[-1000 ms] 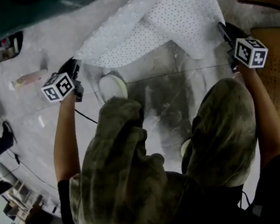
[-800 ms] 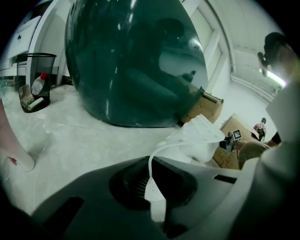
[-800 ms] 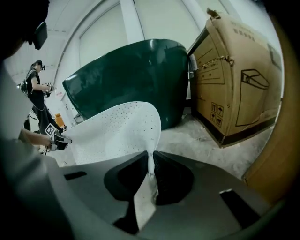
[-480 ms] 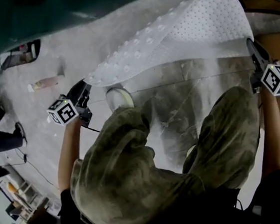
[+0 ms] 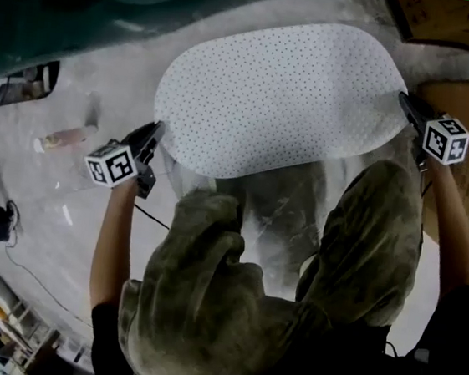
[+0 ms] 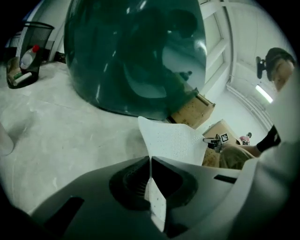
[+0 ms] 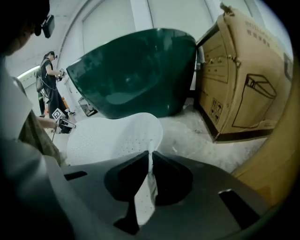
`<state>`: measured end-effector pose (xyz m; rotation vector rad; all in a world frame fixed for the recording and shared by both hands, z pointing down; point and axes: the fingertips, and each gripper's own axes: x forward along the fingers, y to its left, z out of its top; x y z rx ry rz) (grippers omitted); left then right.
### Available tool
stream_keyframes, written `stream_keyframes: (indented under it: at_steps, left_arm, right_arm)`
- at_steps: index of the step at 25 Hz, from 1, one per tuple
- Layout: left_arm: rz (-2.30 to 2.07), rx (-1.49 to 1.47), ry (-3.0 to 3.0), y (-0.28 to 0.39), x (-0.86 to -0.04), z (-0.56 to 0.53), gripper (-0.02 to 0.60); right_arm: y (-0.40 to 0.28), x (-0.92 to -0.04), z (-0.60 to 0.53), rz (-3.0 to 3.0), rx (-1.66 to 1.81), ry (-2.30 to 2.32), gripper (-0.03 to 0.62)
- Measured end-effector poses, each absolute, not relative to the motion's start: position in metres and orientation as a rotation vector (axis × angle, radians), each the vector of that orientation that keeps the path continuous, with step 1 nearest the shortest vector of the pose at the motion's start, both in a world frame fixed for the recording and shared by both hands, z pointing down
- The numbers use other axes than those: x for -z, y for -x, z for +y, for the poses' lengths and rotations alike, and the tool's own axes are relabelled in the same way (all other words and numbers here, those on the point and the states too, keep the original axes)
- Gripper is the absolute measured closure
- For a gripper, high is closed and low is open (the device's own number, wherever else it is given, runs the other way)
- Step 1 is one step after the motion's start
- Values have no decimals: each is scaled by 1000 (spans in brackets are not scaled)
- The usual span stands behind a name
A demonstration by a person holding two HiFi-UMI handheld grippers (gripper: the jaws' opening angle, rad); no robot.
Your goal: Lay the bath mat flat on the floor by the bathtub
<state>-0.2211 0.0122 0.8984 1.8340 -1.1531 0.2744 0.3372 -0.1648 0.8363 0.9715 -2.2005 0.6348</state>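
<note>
Bath mat point(image 5: 283, 95) is held spread out between both tongs, over the floor point(image 5: 49, 187) beside the green bathtub point(image 5: 69, 12) — not yet laid down. Left tongs point(image 5: 155, 128) are pinched tight on one end's rim. Right tongs point(image 5: 403, 98), just closed tighter, are clamped on the opposite rim. The mat is judged thin, light and floppy, probably rubbery — it would sag unless kept taut, so the end rims are the sensible hold. Its underside is hidden, and whether any part touches the floor cannot be told.
</note>
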Motion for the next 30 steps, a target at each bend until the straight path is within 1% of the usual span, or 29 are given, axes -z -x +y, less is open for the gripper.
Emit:
stream_keyframes:
  at_steps: [4, 8, 12, 21, 25, 30]
  left_arm:
    - [-1152, -282, -1740, 218, -942, -7, 555]
    - [-1223, -259, -1672, 232, -955, -14, 555]
    - [-1262, -258, -1657, 245, -960, -15, 557]
    - [-1465, -333, -1617, 293, -962, -14, 557]
    - [-1522, -296, -1579, 308, -969, -26, 557]
    - [-1513, -378, -1546, 321, -988, -30, 557]
  right_arm:
    - [-315, -910, -170, -2091, -676, -937, 551]
    - [-325, -944, -188, -2031, -723, -1026, 551]
    - [-335, -948, -197, -2022, -761, -1094, 551]
    - [-285, -960, -205, -2025, -739, -1029, 551]
    - [-284, -973, -206, -1977, -749, -1037, 551]
    - [-281, -979, -212, -1965, -768, -1057, 549]
